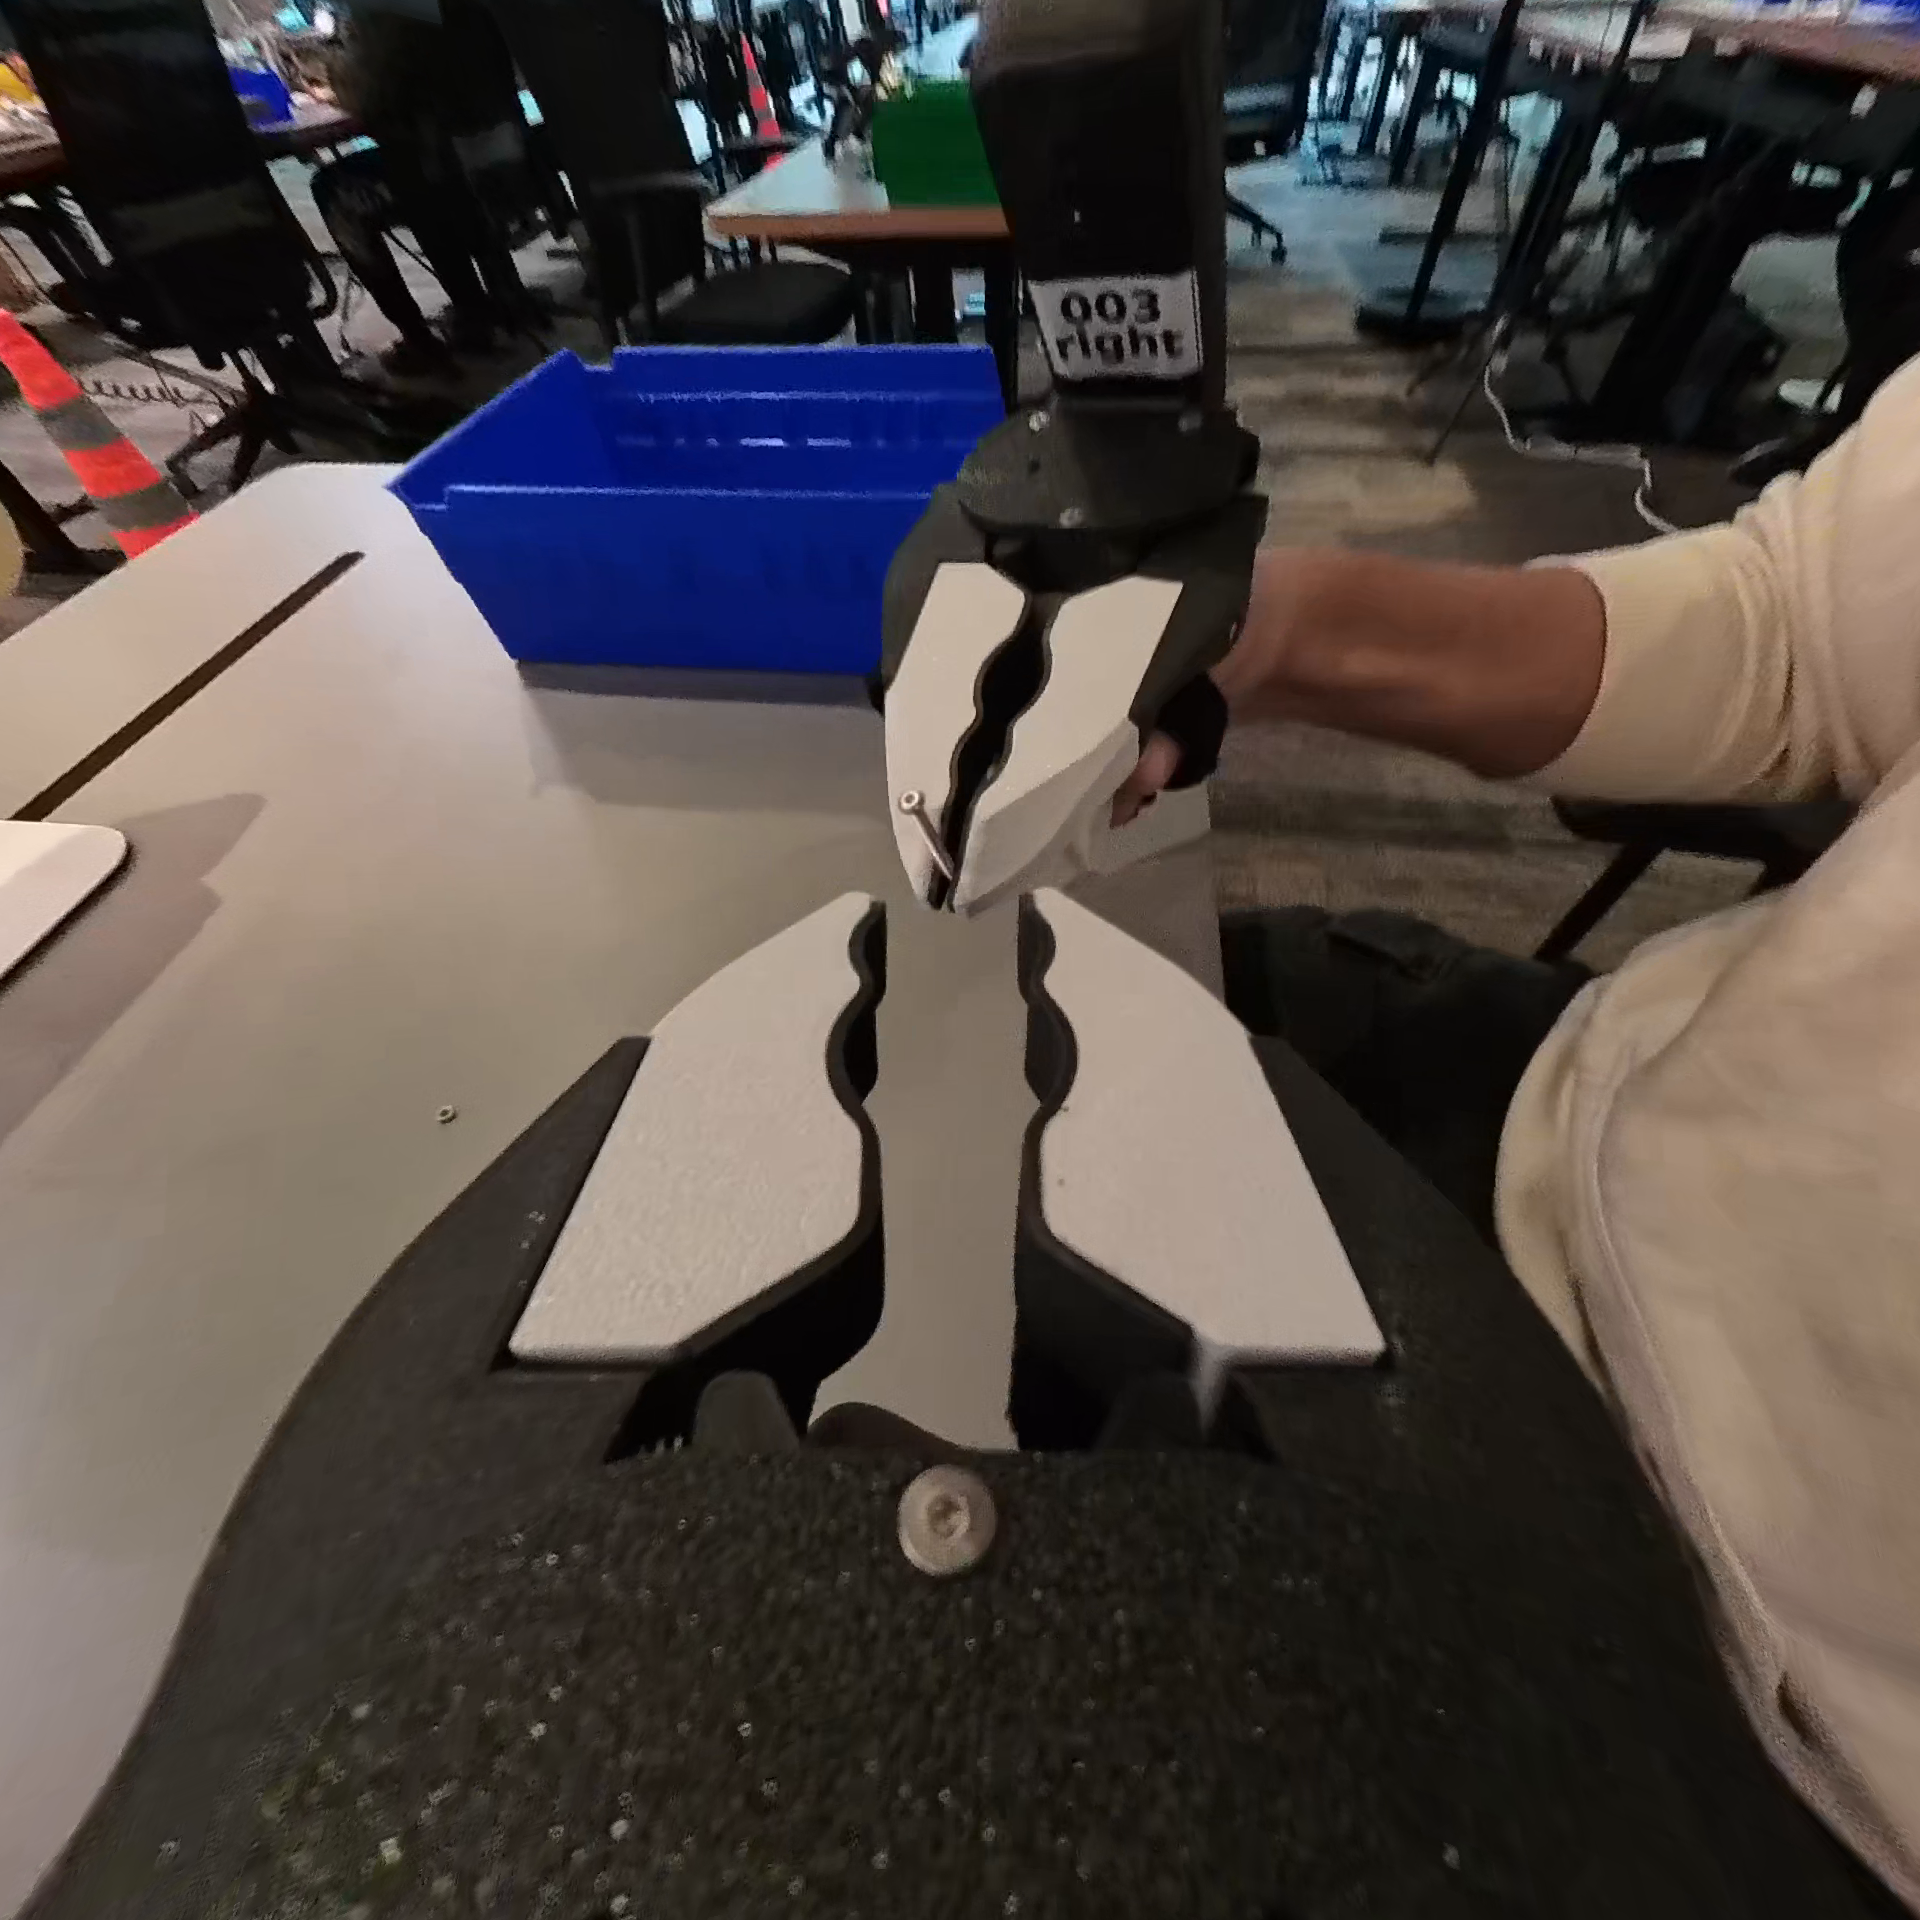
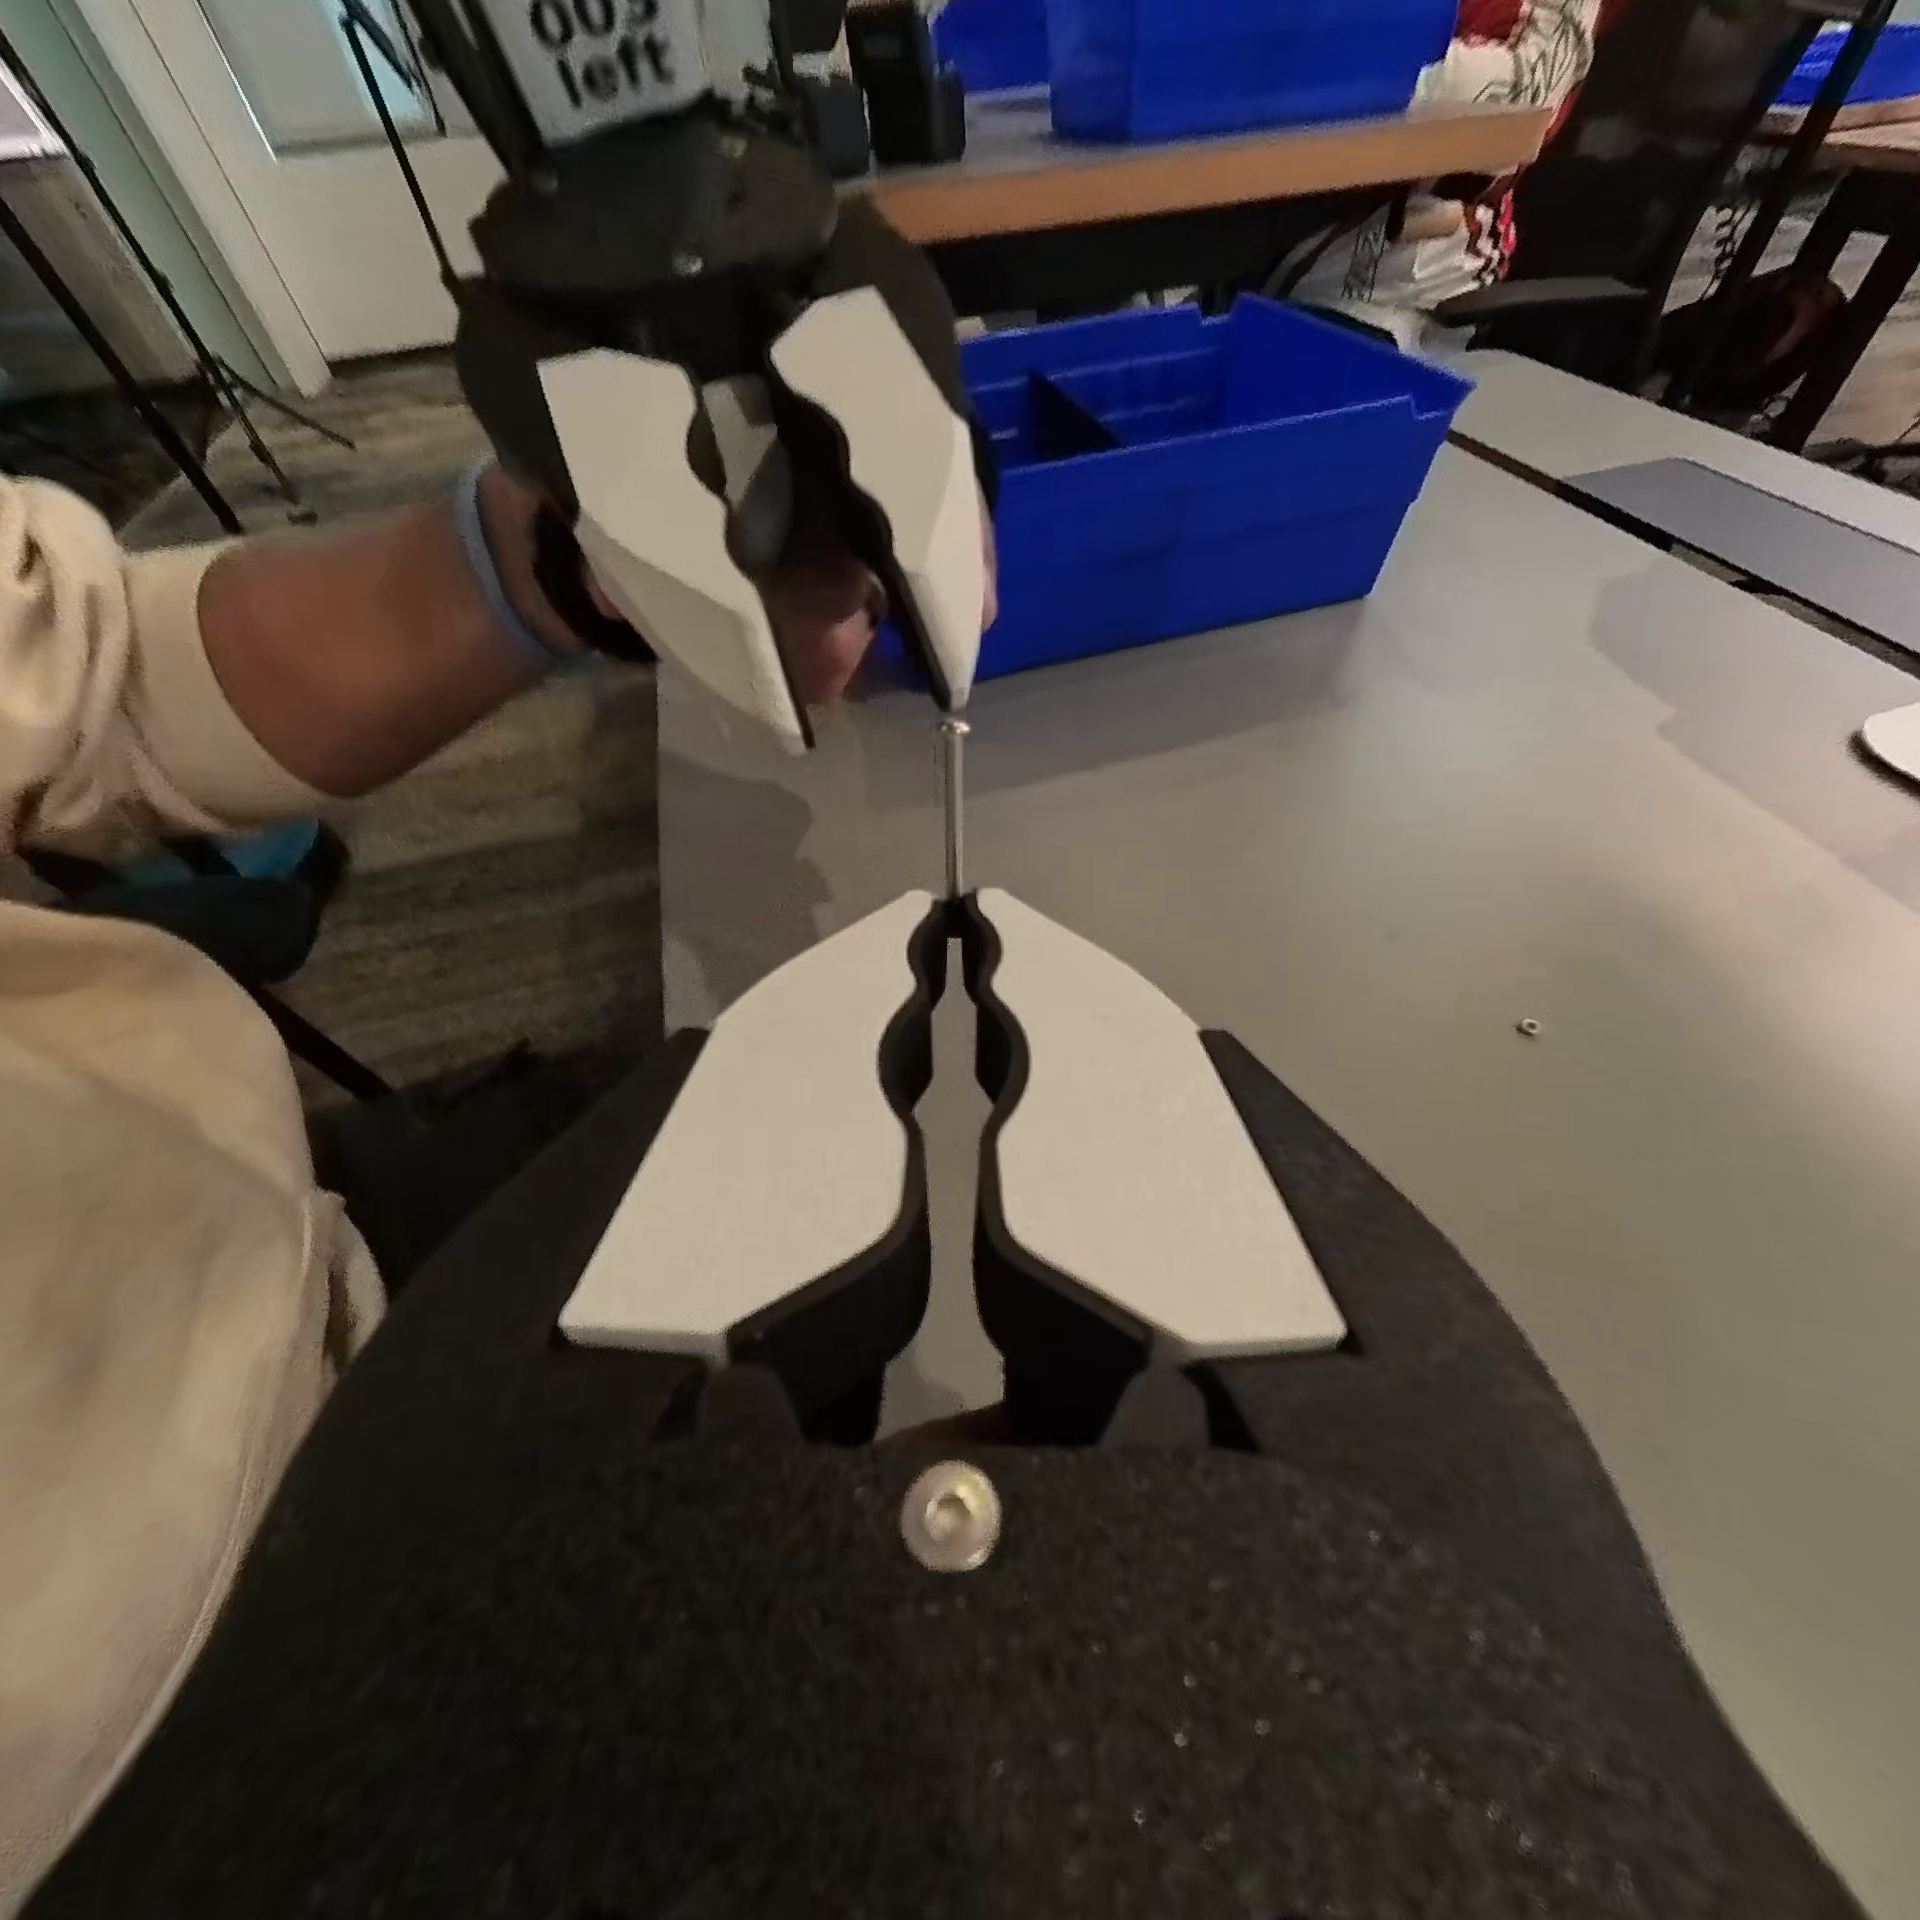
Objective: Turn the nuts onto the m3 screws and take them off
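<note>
A thin metal m3 screw [image 2: 951, 810] sticks out of my right gripper [image 2: 956, 902], which is shut on its lower end, head pointing away. In the left wrist view the right gripper [image 1: 940, 896] hangs tip-down just beyond my left gripper [image 1: 954, 914], with the screw [image 1: 928, 831] slanting out of its tips. My left gripper is open and empty. In the right wrist view the left gripper [image 2: 878, 717] has one fingertip [image 2: 954, 686] right at the screw's head. One small nut [image 1: 447, 1114] lies loose on the grey table [image 1: 312, 935], and it also shows in the right wrist view [image 2: 1527, 1027].
A blue divided bin [image 1: 707, 520] [image 2: 1195, 499] stands on the table behind the grippers. A white flat object [image 1: 42, 873] [image 2: 1891, 743] lies at the table's side. The table edge [image 2: 661, 883] runs close beside the grippers. A person's cream-sleeved arms hold both grippers.
</note>
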